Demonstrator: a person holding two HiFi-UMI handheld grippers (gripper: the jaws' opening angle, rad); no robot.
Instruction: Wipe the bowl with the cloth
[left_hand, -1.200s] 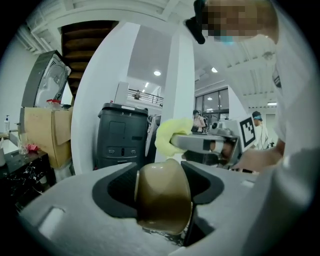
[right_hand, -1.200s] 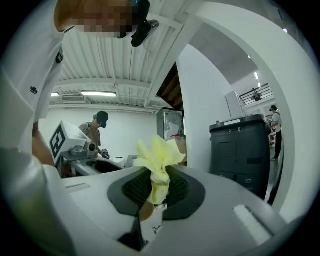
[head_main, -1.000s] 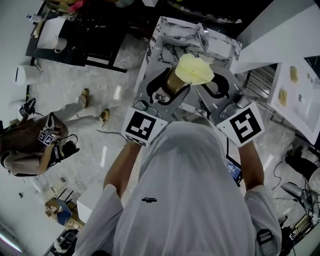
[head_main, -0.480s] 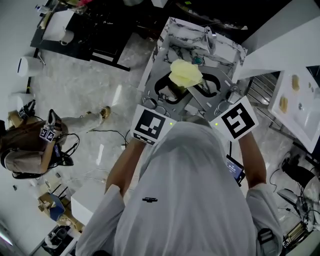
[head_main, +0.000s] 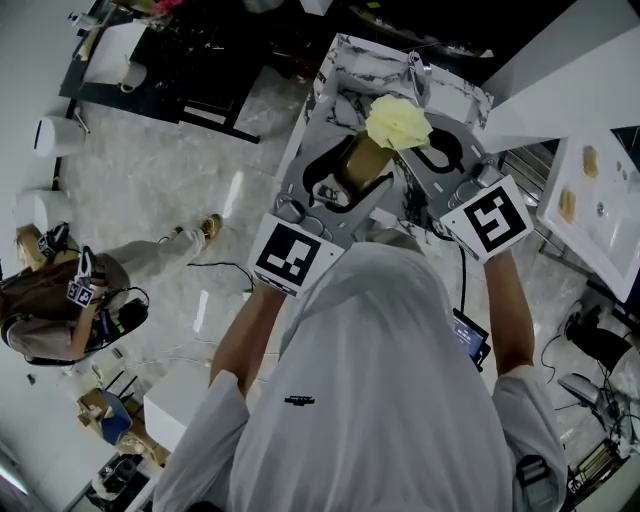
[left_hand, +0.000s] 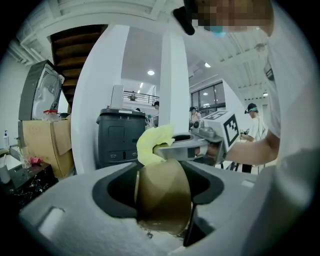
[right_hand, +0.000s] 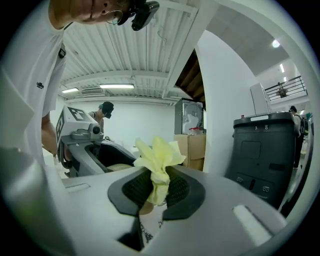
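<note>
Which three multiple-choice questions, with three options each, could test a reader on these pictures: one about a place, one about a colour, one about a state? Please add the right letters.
1. Where is the cloth?
A. on the floor
B. between the fingers of the right gripper
C. inside a cupboard

2. What colour is the cloth?
A. red
B. blue
C. pale yellow

3. How is the left gripper?
A. shut on the bowl
B. open and empty
C. lying on a shelf

Answers: 1 B, the right gripper view shows the cloth pinched there; 2 C, it is pale yellow in every view; 3 A, its fingers press on both sides of the brown bowl.
</note>
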